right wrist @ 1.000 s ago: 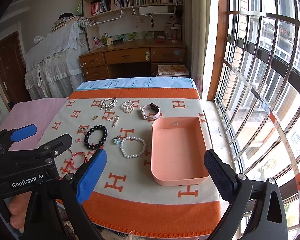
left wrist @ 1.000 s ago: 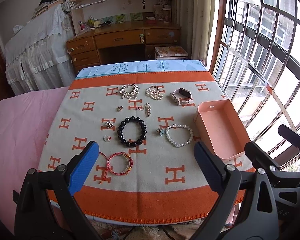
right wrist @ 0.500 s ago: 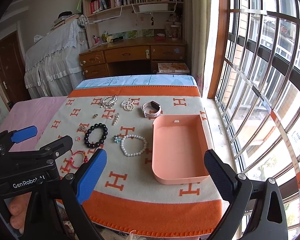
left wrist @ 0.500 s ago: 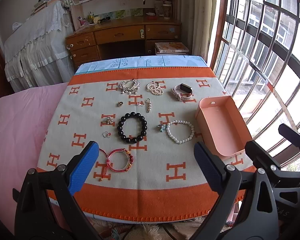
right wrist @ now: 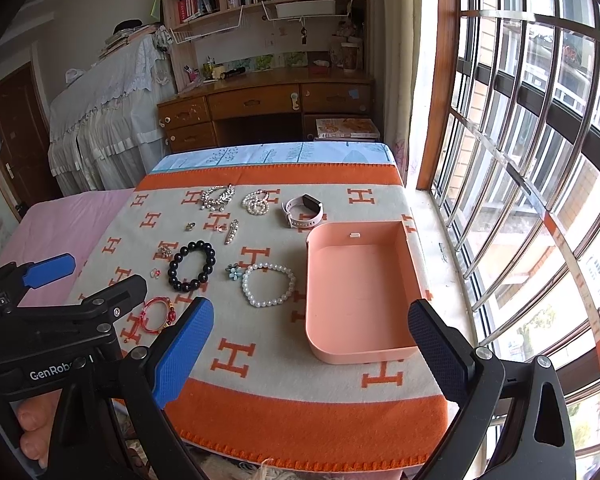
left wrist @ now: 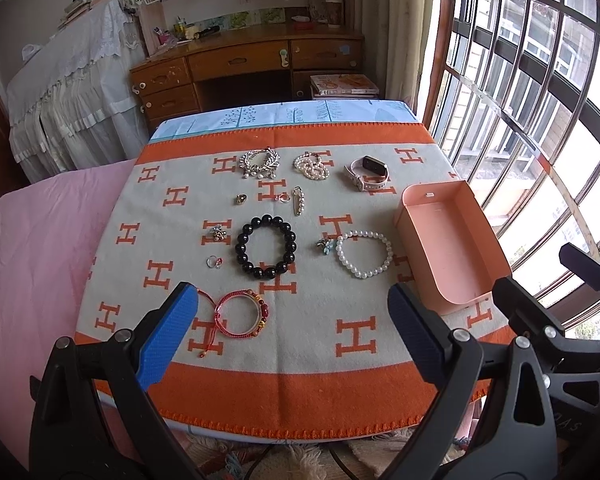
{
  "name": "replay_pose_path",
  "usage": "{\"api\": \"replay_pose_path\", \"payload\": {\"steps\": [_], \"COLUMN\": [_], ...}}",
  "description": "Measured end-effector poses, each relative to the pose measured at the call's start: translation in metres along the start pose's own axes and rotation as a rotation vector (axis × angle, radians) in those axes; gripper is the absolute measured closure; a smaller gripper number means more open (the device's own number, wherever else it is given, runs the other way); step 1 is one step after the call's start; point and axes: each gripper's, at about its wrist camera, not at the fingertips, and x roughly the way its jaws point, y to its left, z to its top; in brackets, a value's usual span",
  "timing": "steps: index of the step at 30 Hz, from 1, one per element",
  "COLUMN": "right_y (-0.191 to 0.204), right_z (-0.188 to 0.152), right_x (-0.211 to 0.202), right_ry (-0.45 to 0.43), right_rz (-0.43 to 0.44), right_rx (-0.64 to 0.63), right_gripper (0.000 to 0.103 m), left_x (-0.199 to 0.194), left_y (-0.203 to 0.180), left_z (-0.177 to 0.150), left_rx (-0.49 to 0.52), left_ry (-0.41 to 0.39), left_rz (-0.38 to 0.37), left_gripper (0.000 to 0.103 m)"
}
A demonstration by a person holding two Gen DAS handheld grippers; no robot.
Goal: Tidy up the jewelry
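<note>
Both our left gripper [left wrist: 292, 328] and right gripper [right wrist: 310, 338] hang released and empty. The red cord bracelet [left wrist: 240, 314] near the blanket's [left wrist: 300, 384] front edge could snag on the weave, dragging cloth and scattering the small rings.

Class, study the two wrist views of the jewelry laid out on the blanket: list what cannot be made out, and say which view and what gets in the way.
- Red string bracelet: right wrist view, partly hidden behind the left gripper.
- Small ring: left wrist view, too small to tell its stone.
- Pink tray: left wrist view, its near corner hidden by the left gripper's finger.
- Table under the blanket: covered in both views.
</note>
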Motion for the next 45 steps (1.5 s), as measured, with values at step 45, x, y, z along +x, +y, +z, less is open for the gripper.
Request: {"api": "replay_pose_path", "payload": {"steps": [45], "right_y": [0.007], "right_z": [0.103], "right_x": [0.118], "right_ry": [0.064], "right_rz": [-0.042], "right_rx": [-0.162], "right_gripper": [0.010], "left_x": [0.062], "left_y": [0.089], "left_z": [0.127], "left_rx": [-0.035], "left_ry": [0.037], "left_rz": [-0.188], "left_gripper": [0.008]}}
